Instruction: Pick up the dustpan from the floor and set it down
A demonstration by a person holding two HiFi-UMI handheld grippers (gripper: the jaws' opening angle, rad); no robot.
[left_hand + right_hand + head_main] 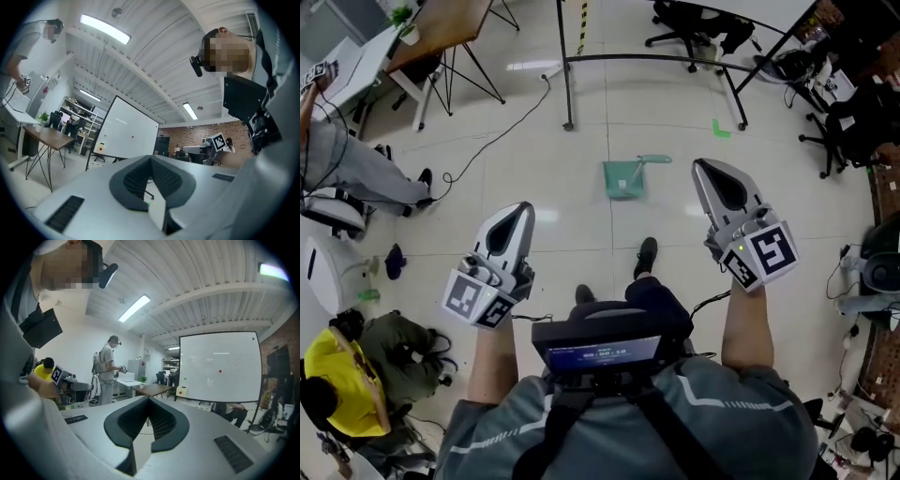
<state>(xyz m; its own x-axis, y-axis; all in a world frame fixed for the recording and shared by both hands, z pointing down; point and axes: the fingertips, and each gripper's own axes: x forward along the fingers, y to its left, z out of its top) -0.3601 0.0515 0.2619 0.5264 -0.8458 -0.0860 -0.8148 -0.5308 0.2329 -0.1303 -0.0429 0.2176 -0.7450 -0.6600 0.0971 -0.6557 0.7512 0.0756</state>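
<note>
Teal plastic dustpan [623, 178] flat on pale tiled floor [553, 178], centre frame. Left gripper [517, 212] lower left, right gripper [707, 171] centre right: jaws closed, both empty.

The dustpan [625, 178] is coloured teal-green throughout and is set off against a floor [656, 112] tiled in glossy pale cream. The left gripper [523, 208] and the right gripper [701, 169] are shelled in light grey, their ribbed pads [126, 423] are moulded in dark grey, and the cubes [766, 253] are printed with black-and-white square markers. A scrap of tape [721, 129] is seen in bright green. A tabletop [441, 23] is finished in brown wood. A shirt [333, 366] is dyed yellow. The whiteboard [220, 366] is dotted in red, and a wall [197, 133] is laid in reddish-brown brick.
</note>
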